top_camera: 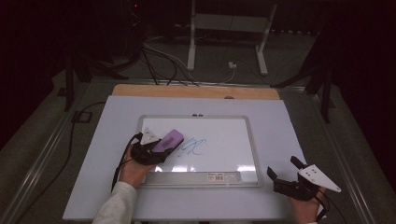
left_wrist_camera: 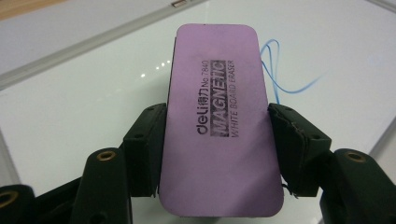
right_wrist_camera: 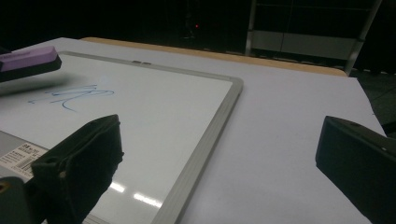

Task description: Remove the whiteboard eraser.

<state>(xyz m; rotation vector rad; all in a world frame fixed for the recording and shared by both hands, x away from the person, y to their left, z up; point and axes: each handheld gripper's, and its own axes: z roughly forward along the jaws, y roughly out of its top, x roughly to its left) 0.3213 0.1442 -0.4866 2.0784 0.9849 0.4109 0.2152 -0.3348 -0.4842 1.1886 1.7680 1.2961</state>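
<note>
A purple whiteboard eraser (top_camera: 168,139) (left_wrist_camera: 219,121) is clamped between the jaws of my left gripper (top_camera: 159,150) (left_wrist_camera: 217,140), over the left part of the whiteboard (top_camera: 219,154). Its far end reaches toward a blue scribble (top_camera: 194,146) (left_wrist_camera: 275,70) (right_wrist_camera: 70,97) drawn near the board's middle. The eraser (right_wrist_camera: 28,60) hovers just left of the scribble in the right gripper view. My right gripper (top_camera: 286,172) (right_wrist_camera: 219,163) rests on the table right of the board's lower right corner, jaws wide apart with nothing between them.
The whiteboard (right_wrist_camera: 205,140) lies on a large white table sheet (top_camera: 289,126) with a wooden edge (top_camera: 196,91) at the back. A label strip (top_camera: 219,176) runs along the board's near edge. Cables and a stand's legs (top_camera: 224,42) lie on the floor beyond.
</note>
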